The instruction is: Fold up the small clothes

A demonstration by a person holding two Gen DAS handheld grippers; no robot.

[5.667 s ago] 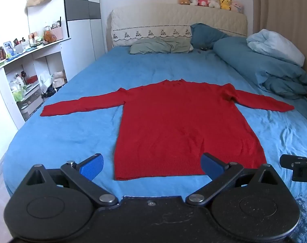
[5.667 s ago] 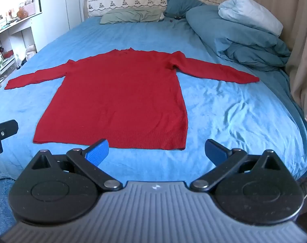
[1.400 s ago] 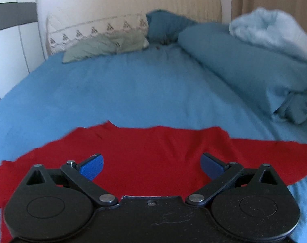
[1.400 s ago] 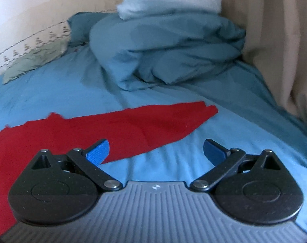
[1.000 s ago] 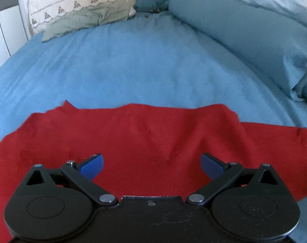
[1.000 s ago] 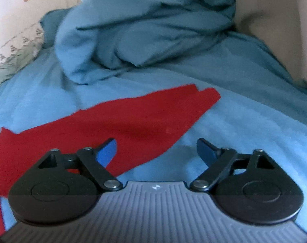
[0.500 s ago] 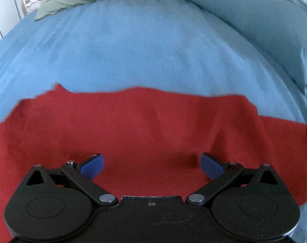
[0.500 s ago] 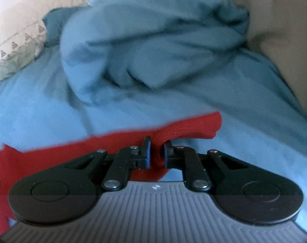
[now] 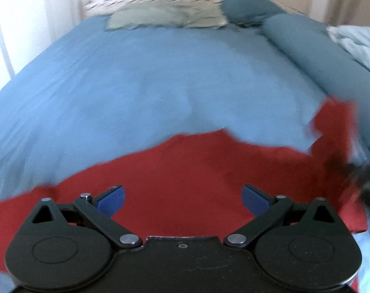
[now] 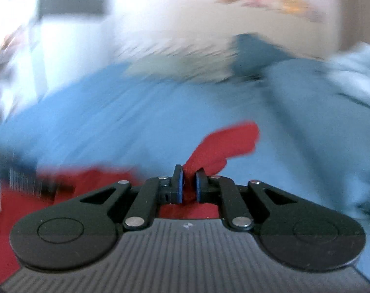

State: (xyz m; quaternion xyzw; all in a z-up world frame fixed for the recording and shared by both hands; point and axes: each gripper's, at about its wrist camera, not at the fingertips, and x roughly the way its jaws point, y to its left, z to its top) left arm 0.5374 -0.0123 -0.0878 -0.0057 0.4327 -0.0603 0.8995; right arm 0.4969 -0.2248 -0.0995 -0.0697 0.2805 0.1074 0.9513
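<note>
Surface: blue bed sheet (image 9: 136,78), pillows (image 9: 165,17) at headboard | your right gripper (image 10: 188,183) pinches red sweater (image 9: 197,171) sleeve | your left gripper (image 9: 182,196) wide.

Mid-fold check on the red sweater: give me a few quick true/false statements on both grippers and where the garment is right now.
1. The right gripper is shut on the red sweater's sleeve. True.
2. The left gripper is clamped on the sweater. False: its jaws stand wide open above the red sweater, gripping nothing.
3. The sleeve end sticks out past the right gripper's fingertips, raised off the blue bedsheet. True.
4. The sweater lies on a wooden table. False: it lies on the bedsheet.
5. A grey-green pillow lies at the head of the bed. True.
</note>
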